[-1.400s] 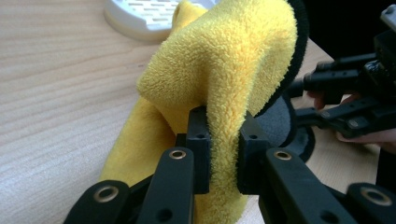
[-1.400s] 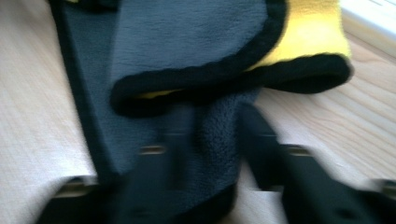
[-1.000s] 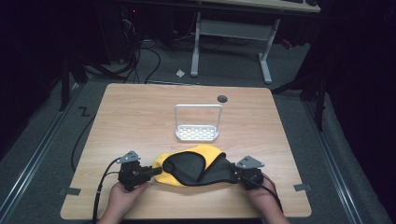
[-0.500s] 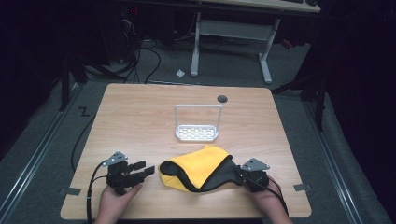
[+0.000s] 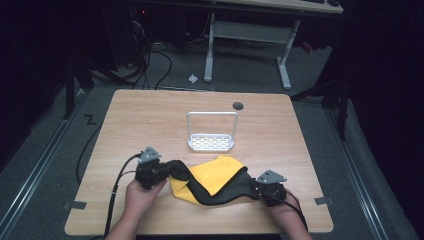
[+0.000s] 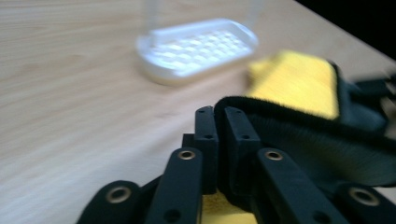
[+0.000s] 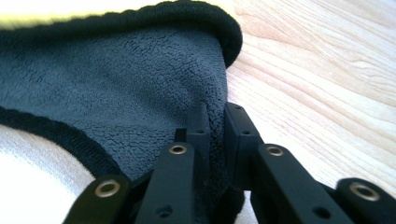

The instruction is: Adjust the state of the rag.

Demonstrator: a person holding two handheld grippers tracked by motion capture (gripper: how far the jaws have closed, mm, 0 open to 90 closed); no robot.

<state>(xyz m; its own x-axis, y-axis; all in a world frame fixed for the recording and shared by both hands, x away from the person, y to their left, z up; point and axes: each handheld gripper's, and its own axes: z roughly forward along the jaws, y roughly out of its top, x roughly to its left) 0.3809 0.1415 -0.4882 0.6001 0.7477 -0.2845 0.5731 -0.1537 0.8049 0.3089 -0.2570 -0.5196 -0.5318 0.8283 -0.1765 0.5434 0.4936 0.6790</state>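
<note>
A cloth, yellow (image 5: 216, 172) on one face and black on the other, lies near the table's front edge. Its black side (image 5: 220, 195) is folded over along the front and stretches between both grippers. My left gripper (image 5: 169, 170) is shut on the cloth's left corner; in the left gripper view (image 6: 219, 116) the black hem (image 6: 299, 119) sits pinched between the jaws. My right gripper (image 5: 255, 189) is shut on the right end, and in the right gripper view (image 7: 215, 113) black fleece (image 7: 116, 79) is clamped in the jaws.
A white slotted tray with a tall wire handle (image 5: 211, 142) stands just behind the cloth at the table's middle. A dark round hole (image 5: 238, 105) sits near the far edge. Cables trail off the front left. Bare wooden table (image 5: 150, 115) extends behind.
Half a second ago my left gripper stood apart from the cloth at the left. It has moved right and shut on the left corner, and the black band now spans between the grippers.
</note>
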